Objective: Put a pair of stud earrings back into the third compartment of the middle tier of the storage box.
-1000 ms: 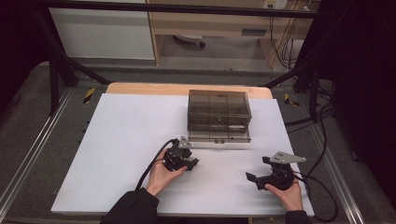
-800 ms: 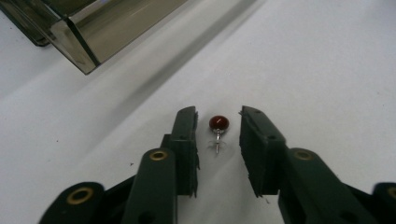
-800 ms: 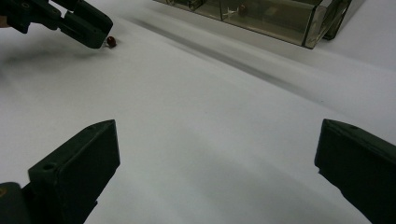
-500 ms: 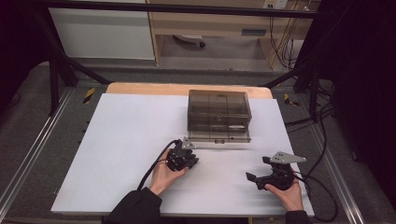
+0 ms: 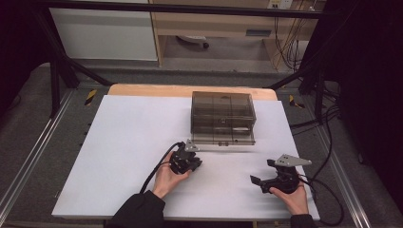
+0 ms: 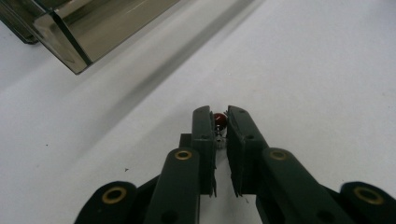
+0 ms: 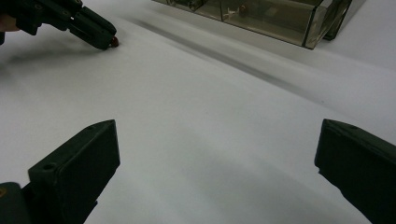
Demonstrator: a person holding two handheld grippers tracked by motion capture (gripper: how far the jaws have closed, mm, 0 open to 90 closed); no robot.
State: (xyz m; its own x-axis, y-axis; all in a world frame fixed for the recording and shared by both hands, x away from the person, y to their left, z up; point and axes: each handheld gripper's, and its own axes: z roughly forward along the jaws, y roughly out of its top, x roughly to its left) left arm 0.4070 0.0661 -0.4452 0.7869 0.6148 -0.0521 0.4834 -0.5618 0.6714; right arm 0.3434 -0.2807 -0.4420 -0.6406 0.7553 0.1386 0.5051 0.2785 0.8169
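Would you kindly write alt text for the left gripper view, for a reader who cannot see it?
The left gripper pinches a small red part between its black jaws, low over the white table. A corner of a smoky clear plastic box sits at upper left.

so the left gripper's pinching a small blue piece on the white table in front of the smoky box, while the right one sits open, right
Not quite: the piece is red, not blue. The left gripper view shows the left gripper with its jaws just closed on the small red piece, in front of the smoky box on the white table. The right gripper does sit open.
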